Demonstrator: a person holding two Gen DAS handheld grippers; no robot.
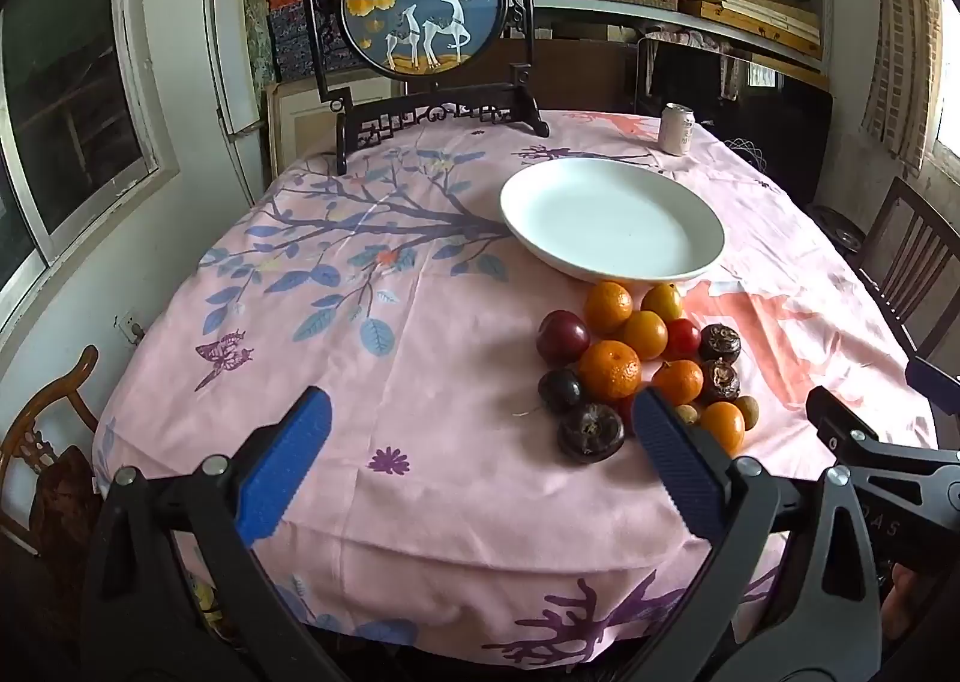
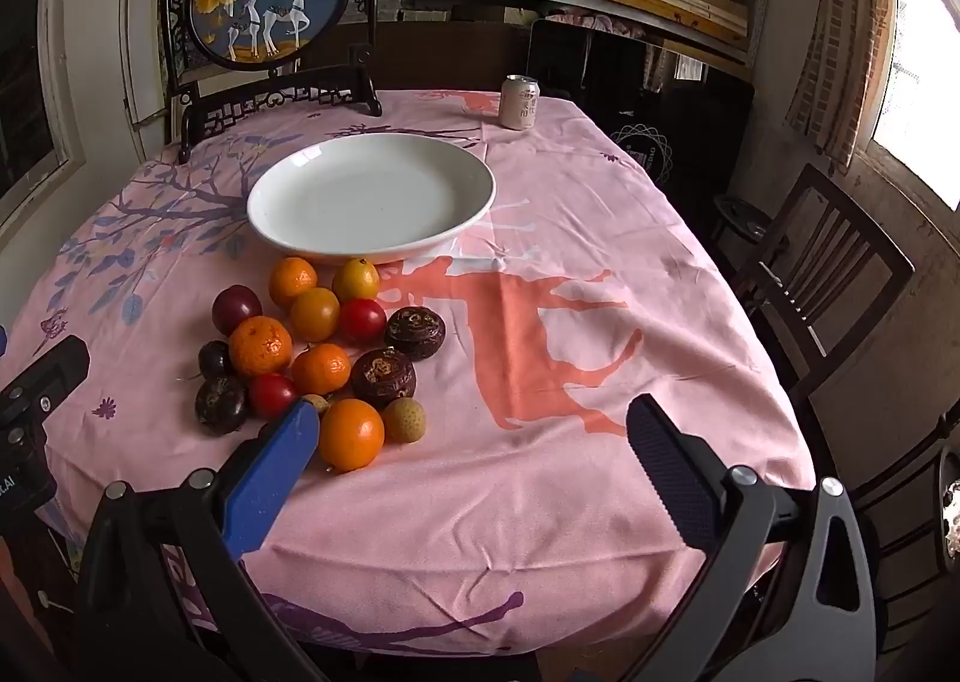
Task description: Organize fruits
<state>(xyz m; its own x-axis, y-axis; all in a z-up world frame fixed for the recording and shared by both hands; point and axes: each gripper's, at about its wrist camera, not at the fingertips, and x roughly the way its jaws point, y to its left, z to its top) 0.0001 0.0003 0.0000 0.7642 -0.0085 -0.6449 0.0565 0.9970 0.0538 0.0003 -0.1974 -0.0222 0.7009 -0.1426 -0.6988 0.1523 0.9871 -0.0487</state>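
Both grippers, left (image 1: 480,430) and right (image 2: 471,436), hang spread wide over the near table edge. Fruit pile (image 2: 312,346): five oranges, four plums, three passionfruit, touching one white plate (image 2: 372,247).

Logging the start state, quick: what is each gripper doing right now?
Left gripper: open, holding nothing, above the tablecloth beside the fruit pile.
Right gripper: open, holding nothing, just right of the fruit.

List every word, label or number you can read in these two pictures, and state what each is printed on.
"DAS": partial white letters on the other gripper's black body.
"LAI": partial letters on the other gripper's body.
Can: printed characters, too small to read.
Dark panel behind table: circular logo, lettering unreadable.
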